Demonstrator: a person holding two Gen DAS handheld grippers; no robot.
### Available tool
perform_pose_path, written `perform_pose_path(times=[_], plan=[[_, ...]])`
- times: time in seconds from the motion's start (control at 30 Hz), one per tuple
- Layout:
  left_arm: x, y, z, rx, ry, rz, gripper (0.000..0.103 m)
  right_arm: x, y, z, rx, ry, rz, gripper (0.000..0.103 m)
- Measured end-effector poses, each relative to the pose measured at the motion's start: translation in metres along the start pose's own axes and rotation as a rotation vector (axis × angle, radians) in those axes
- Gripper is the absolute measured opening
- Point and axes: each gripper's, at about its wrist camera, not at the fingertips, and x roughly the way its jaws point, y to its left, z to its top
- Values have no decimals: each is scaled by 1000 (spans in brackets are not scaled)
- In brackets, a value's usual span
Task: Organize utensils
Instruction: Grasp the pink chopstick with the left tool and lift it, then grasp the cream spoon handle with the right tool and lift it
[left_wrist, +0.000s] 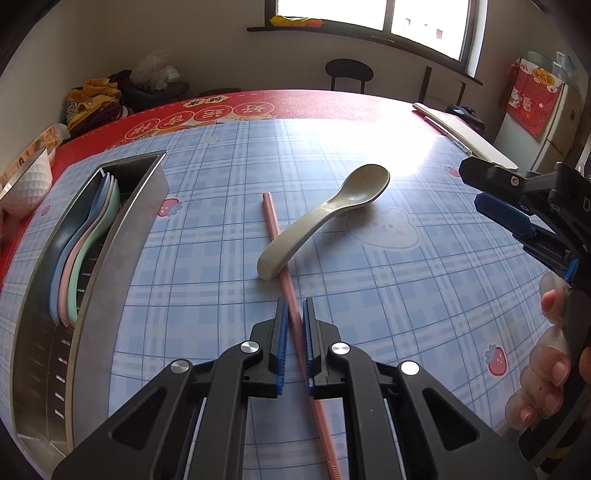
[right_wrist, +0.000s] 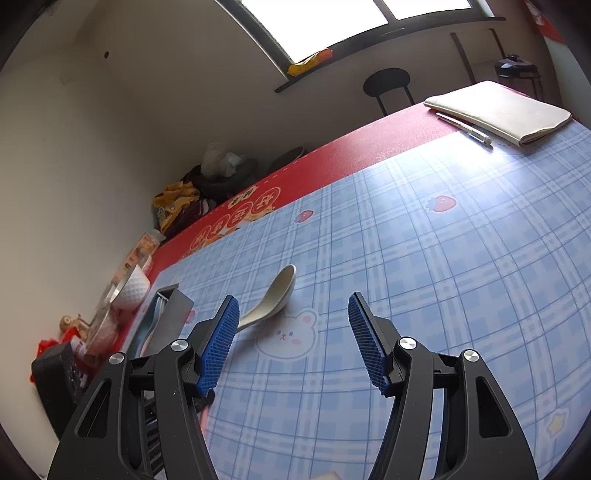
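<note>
A pink chopstick (left_wrist: 275, 236) lies on the blue checked tablecloth, and my left gripper (left_wrist: 295, 308) is shut on its near part, low over the table. A beige spoon (left_wrist: 332, 216) rests bowl-up with its handle end lying across the chopstick, just beyond my left fingertips. At the left stands a metal utensil holder (left_wrist: 110, 266) with blue, pink and green spoons (left_wrist: 79, 258) inside. My right gripper (right_wrist: 293, 306) hangs open with nothing between its pads. The beige spoon (right_wrist: 271, 299) shows beyond its left finger. The same right gripper (left_wrist: 474, 186) appears at the right edge of the left wrist view.
A white bowl (left_wrist: 29, 184) sits beyond the holder at the table's left edge. A closed notebook (right_wrist: 506, 110) and a pen (right_wrist: 465, 127) lie at the far right corner. A person's hand (left_wrist: 546, 369) grips the right tool. Stools stand behind the table.
</note>
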Motion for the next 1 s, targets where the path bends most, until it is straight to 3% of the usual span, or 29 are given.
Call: perform_pose_path(times=[0.33, 0.63, 0.87, 1.0], plan=[[-16, 31, -18, -70, -15, -8, 6, 10, 2, -3, 3, 56, 64, 60], [-17, 46, -21, -154, -40, -77, 6, 27, -2, -11, 43, 148, 164, 60], [-17, 52, -22, -193, -44, -113, 6, 36, 14, -3, 61, 191, 92, 60], [-18, 55, -23, -216, -44, -130, 6, 47, 48, 12, -17, 214, 51, 60]])
